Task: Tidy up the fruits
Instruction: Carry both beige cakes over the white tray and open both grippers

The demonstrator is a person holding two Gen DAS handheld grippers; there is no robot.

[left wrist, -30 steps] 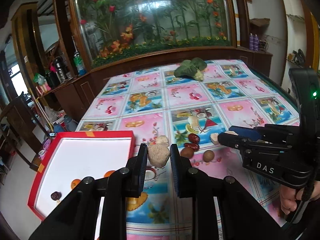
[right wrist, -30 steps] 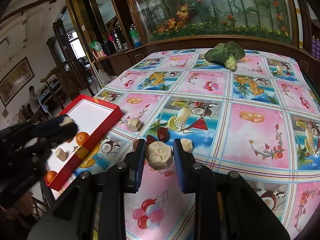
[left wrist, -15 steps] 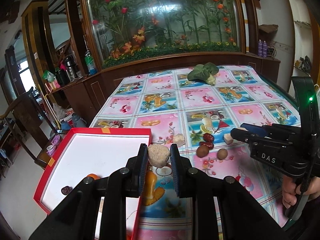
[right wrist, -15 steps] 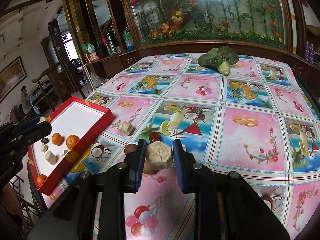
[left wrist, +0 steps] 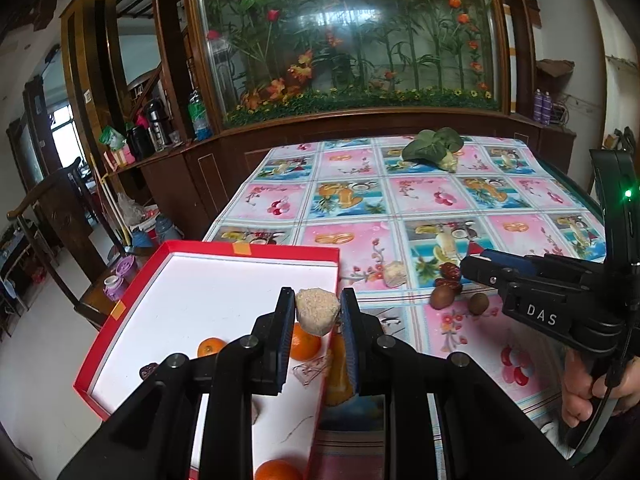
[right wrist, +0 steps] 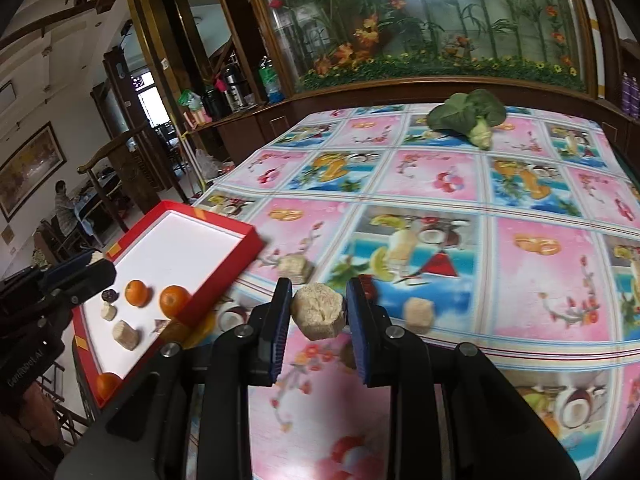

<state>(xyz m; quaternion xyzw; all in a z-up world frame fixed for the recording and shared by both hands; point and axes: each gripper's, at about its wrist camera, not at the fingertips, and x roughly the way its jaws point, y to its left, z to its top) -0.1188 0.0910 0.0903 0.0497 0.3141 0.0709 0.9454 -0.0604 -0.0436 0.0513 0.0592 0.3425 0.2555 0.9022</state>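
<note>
Our left gripper (left wrist: pixel 316 312) and right gripper (right wrist: pixel 318 308) are black, angular frames with blue ribbed finger pads and round silver screws. Our right gripper's side carries white "DAS" lettering and a green light.

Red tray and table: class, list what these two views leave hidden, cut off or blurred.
- Left wrist view: the red tray's near end is covered by the left tongs; an orange is cut by the bottom edge.
- Right wrist view: a dark red fruit is mostly behind the right tongs.
- Right wrist view: the near tablecloth print is blurred.
</note>
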